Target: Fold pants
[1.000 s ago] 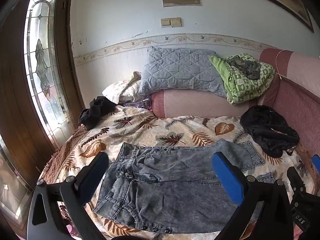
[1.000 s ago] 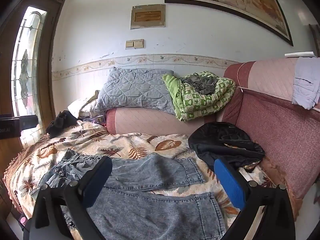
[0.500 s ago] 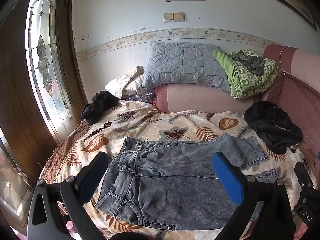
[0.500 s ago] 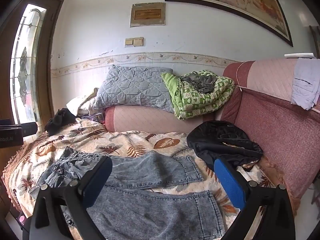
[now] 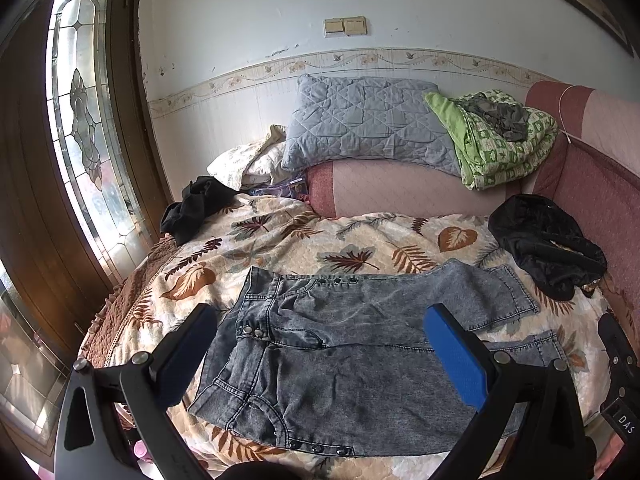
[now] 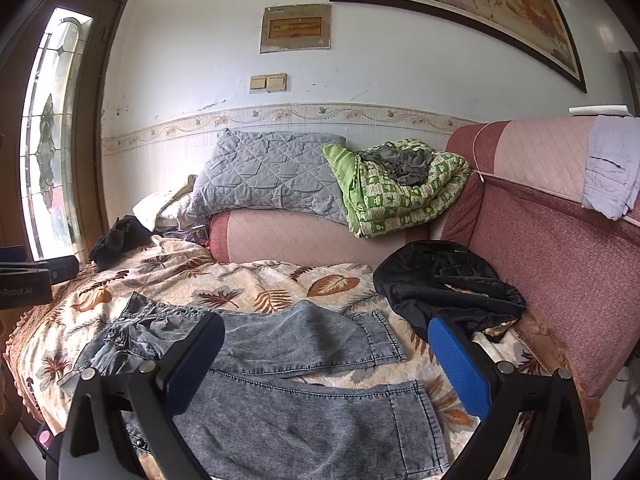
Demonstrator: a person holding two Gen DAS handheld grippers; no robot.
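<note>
— Where have the pants got to?

— The grey washed-denim pants (image 5: pixel 340 344) lie flat on the leaf-print bedspread (image 5: pixel 280 236), waistband toward the window side, the two legs running toward the pink sofa back (image 6: pixel 552 248). The legs are splayed a little apart, with bedspread showing between the hems.

— And the tools?

— Both hang above the near edge of the bed, holding nothing. The left gripper (image 5: pixel 320 354) has its jaws spread wide over the waist and seat; the right gripper (image 6: pixel 326 364) is just as wide apart, over the leg ends. Neither touches the cloth.

— So what would you do first?

— I'd judge the first fold is lengthwise, one leg onto the other. Take the near leg (image 6: pixel 304 424) at its outer seam: left at the waistband corner (image 5: pixel 212 404), right at the near hem (image 6: pixel 416 420). Pinch only the layers of that leg, not the bedspread beneath.

— Denim's stiff, though.

— Looks heavy enough to hold a crease, but it may drag. Lift both ends together and level, carry them across to meet the far leg (image 6: pixel 304 340), and match hem to hem.

— Anything in the way?

— The black garment (image 6: pixel 444 284) lies just beside the far hem; keep the fold short of it.
</note>
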